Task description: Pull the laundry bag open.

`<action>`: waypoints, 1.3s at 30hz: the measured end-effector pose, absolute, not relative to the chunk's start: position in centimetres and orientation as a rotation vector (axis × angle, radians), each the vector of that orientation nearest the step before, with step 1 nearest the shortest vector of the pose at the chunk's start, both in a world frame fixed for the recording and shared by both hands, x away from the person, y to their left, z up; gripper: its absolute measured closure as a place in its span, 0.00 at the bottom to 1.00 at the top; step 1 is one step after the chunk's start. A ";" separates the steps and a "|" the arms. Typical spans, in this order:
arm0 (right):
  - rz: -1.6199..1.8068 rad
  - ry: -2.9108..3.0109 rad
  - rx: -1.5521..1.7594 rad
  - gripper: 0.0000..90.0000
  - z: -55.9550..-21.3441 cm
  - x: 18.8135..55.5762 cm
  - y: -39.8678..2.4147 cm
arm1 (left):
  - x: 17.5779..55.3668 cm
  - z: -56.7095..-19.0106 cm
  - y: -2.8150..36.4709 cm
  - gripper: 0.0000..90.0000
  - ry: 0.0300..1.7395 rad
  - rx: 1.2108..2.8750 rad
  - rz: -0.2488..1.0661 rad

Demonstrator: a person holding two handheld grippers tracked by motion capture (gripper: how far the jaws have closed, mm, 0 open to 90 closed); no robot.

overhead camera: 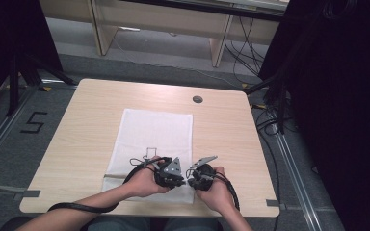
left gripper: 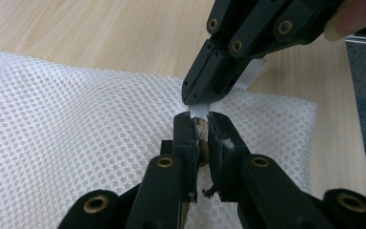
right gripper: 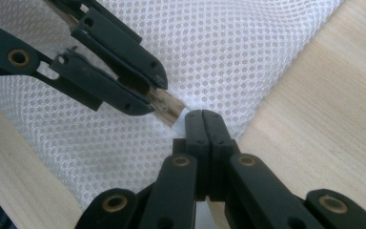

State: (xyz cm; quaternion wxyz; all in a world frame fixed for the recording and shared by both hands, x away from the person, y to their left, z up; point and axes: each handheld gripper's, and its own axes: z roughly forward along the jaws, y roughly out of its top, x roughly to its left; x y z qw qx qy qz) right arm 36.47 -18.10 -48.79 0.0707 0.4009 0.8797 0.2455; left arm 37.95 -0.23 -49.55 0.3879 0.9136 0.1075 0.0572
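1. Your left tongs [left gripper: 199,125] are clamped on a small tan, wood-like piece [left gripper: 201,129] at the near edge of the white mesh laundry bag [overhead camera: 155,132]. What that piece is cannot be told; it may be a zipper pull or a toggle.
2. Your right tongs [right gripper: 204,117] are pressed fully together, their tips pinching a small white tab [left gripper: 199,110] of the bag right against that piece [right gripper: 167,106]. The two sets of tips almost touch.
3. The bag lies flat on the pale wooden desk [overhead camera: 221,134], its near edge under your hands [overhead camera: 144,182] and close to the desk's near edge.
4. Risk: both grips sit on very little material. If you pull the hands apart unevenly, the tab may slip out of the right tongs.
5. Risk: the left tongs hold the piece only near its end. A twist of the wrist could lever it free.
6. Risk: nothing pins the bag's far end, so a hard tug would likely drag the whole bag toward you rather than open it.
7. Farther off, a round dark grommet [overhead camera: 197,99] sits in the desk, well clear of the bag.
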 end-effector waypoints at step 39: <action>0.737 2.647 1.166 1.00 -48.9 36.5 -18.1 | 37.7 -49.0 1.0 0.91 0.261 2.322 0.161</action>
